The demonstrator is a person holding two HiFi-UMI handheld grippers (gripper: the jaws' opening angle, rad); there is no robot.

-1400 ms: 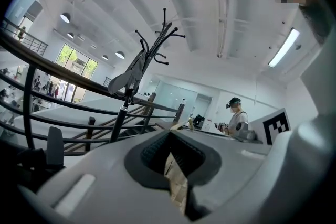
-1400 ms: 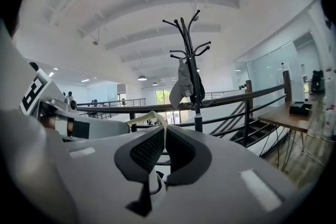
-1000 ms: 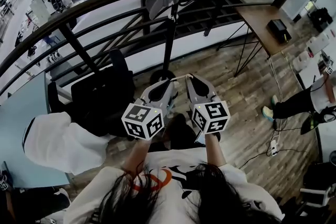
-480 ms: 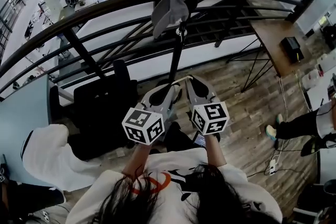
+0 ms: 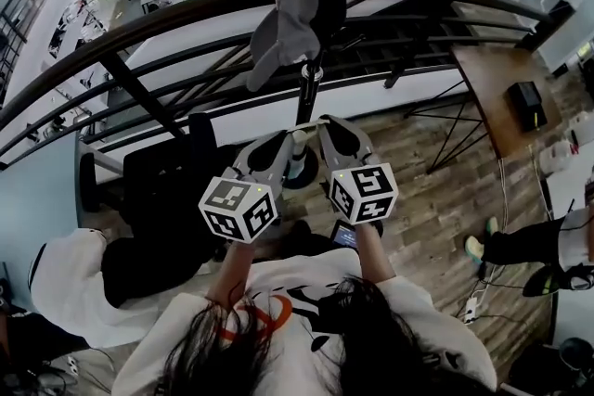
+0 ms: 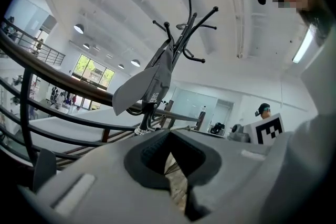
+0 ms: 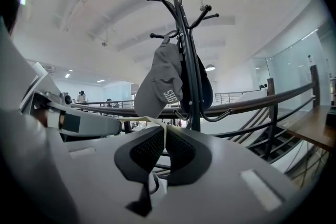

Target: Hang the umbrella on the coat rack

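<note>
The black coat rack (image 5: pixel 310 60) stands just ahead of the railing, its hooks overhead (image 6: pixel 185 34) (image 7: pixel 185 44). A grey cap (image 5: pixel 283 28) (image 7: pixel 164 81) hangs on it. My left gripper (image 5: pixel 283 140) (image 6: pixel 170 152) and right gripper (image 5: pixel 327 127) (image 7: pixel 163 139) are side by side in front of the pole. Both are shut on the umbrella's cream strap (image 5: pixel 308 121) (image 7: pixel 140 120), which stretches between their tips. The umbrella's pale handle (image 5: pixel 297 148) hangs below the strap. Most of the umbrella is hidden between my arms.
A curved dark railing (image 5: pixel 167 9) runs behind the rack, with a drop to a lower floor beyond. A black chair (image 5: pixel 176 176) and a white garment (image 5: pixel 79 278) are at the left. At the right are a wooden desk (image 5: pixel 501 74) and a person's legs (image 5: pixel 520 241).
Both grippers, still holding the strap, have moved closer to the rack's pole and slightly left. The rack and cap look larger and nearer in the head view.
</note>
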